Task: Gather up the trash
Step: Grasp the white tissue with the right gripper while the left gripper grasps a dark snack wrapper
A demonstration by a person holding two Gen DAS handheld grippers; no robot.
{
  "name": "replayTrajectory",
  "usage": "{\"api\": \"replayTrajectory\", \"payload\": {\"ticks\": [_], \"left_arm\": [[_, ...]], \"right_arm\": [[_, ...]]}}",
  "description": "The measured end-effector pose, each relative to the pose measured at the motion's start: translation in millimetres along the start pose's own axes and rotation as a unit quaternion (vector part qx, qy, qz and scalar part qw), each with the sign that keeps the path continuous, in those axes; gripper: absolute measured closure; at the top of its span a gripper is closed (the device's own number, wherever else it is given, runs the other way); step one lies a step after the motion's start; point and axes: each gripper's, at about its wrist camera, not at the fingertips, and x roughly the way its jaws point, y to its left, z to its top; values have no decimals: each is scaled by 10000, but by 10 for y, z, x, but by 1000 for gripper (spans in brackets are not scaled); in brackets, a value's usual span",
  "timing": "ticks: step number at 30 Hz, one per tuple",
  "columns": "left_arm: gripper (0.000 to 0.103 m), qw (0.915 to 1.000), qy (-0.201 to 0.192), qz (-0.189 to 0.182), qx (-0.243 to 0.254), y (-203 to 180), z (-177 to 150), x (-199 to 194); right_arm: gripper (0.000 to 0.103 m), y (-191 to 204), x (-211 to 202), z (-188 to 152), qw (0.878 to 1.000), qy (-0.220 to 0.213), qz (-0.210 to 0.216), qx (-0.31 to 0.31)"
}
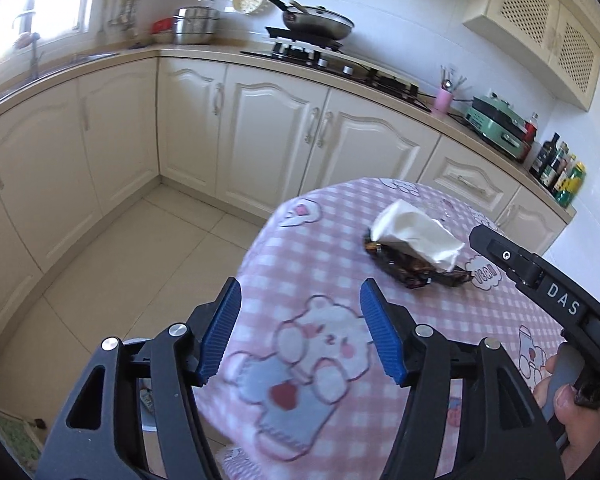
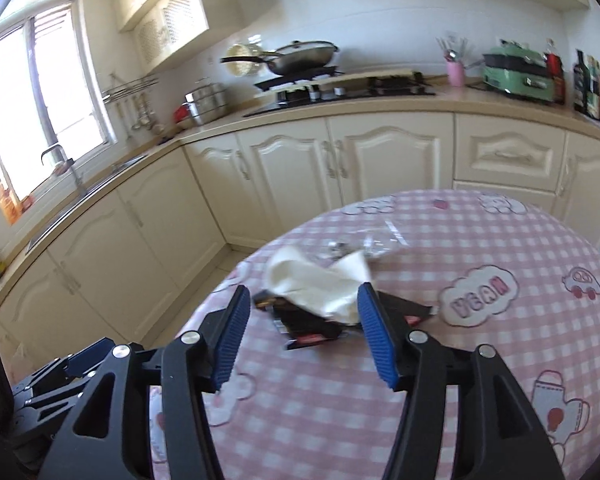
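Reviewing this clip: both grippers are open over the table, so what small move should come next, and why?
Probably ease the right gripper forward and down onto the white tissue. Its jaws are open and already frame the tissue, which lies on the dark wrappers on the table. The left gripper sits farther back.

Your tablecloth (image 2: 480, 240) is pink-and-white check, printed with cartoon bears, clouds and a small car; on it you have a white tissue (image 1: 414, 234) over a black wrapper (image 1: 404, 268) with brown and red marks; your left gripper (image 1: 300, 328) and right gripper (image 2: 304, 332) are black with ribbed blue pads (image 1: 220, 332); the cabinets (image 1: 260, 132) are cream, the counter (image 2: 380, 102) beige; you also see a pink cup (image 1: 443, 102), a mint-green appliance (image 2: 516, 70) and pale floor tiles (image 1: 140, 260).
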Motion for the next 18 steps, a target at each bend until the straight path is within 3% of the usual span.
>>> {"api": "replayTrajectory", "payload": {"ticks": [10, 12, 15, 18], "left_arm": [[43, 9996, 231, -41, 151, -269, 103, 354], [43, 9995, 272, -83, 152, -291, 105, 405], [43, 9992, 324, -178, 133, -347, 102, 489], [43, 9985, 415, -333, 124, -432, 96, 588]], "right_arm": [[49, -333, 616, 38, 9946, 706, 499, 576], [70, -364, 649, 35, 9940, 719, 555, 606], [90, -374, 661, 43, 9943, 725, 575, 526], [95, -368, 678, 37, 9948, 738, 556, 436]]}}
